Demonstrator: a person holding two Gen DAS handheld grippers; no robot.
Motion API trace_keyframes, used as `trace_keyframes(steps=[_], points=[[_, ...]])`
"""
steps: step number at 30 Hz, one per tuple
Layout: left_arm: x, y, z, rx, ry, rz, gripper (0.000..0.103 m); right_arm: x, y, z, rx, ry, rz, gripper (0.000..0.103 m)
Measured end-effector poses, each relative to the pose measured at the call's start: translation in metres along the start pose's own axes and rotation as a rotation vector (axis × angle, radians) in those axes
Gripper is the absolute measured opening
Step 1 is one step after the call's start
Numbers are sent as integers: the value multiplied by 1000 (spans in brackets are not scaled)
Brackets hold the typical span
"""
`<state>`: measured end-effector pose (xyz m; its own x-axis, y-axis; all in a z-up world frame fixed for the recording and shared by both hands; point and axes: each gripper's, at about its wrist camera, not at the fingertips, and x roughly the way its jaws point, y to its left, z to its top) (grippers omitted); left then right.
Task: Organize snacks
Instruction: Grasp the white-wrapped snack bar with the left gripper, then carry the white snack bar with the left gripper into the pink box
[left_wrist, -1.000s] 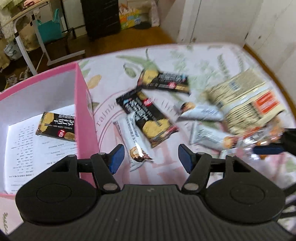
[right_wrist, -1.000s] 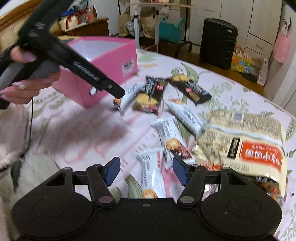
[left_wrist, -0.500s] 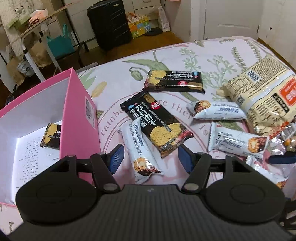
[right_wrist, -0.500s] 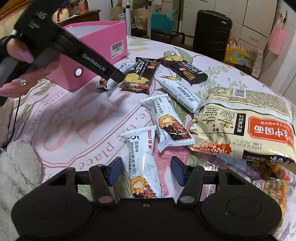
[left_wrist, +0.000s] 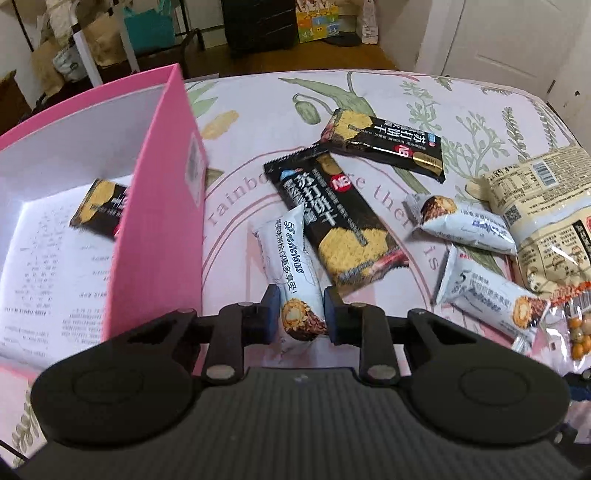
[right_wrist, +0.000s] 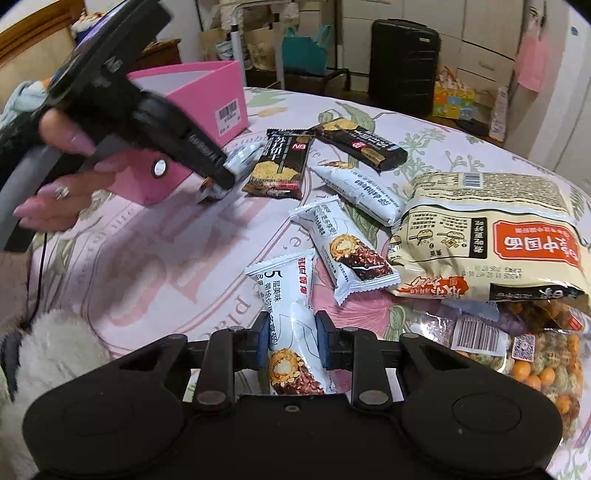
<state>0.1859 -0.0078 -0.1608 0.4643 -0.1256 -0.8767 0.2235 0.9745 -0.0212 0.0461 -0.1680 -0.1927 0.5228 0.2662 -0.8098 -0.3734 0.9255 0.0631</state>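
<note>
While clamped: two white snack bars (left_wrist: 291, 258) (right_wrist: 291, 321)

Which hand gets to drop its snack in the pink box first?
Probably the left. Its fingers have just closed on a white wrapped snack bar right beside the pink cardboard box. The right gripper also just clamped a white bar, but farther from the box.

Cracker pack (left_wrist: 99, 210) half hidden behind pink box (left_wrist: 162, 206) wall.

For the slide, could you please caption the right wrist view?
Right gripper shut on a white snack bar, beside the noodle bag.
</note>
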Motion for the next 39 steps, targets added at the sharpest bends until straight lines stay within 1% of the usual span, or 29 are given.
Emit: trace_keyframes(steps=[3, 6, 10, 13, 16, 18, 21, 25, 29, 31, 35, 37, 39], points=[[-13, 4, -8, -14, -3, -37, 24, -5, -1, 5, 37, 1, 7, 30], [-30, 6, -14, -16, 0, -63, 24, -9, -3, 12, 87, 22, 19, 30], [-54, 6, -24, 20, 13, -89, 24, -13, -2, 20, 162, 75, 39, 30], [-74, 9, -31, 31, 29, -125, 23, -19, 3, 24, 196, 73, 75, 30], [-96, 16, -38, 42, 21, -137, 23, -26, 14, 30, 195, 71, 92, 30], [-113, 21, -40, 48, 4, -135, 23, -31, 23, 35, 183, 66, 116, 30], [-137, 35, -41, 27, -36, -131, 23, -37, 37, 45, 164, 61, 165, 30], [-165, 58, -41, -3, -91, -103, 23, -42, 57, 62, 145, 30, 234, 30], [-181, 90, -37, -88, -112, -84, 23, -40, 83, 95, 91, -22, 273, 30], [-183, 102, -34, -115, -121, -83, 23, -34, 94, 115, 44, -51, 270, 30], [-181, 124, -28, -163, -135, -74, 23, -17, 111, 155, -22, -57, 248, 30], [-176, 138, -20, -211, -138, -70, 23, -10, 123, 180, -94, -49, 233, 30], [-171, 156, -9, -270, -139, -73, 23, -4, 137, 208, -195, -34, 203, 30]])
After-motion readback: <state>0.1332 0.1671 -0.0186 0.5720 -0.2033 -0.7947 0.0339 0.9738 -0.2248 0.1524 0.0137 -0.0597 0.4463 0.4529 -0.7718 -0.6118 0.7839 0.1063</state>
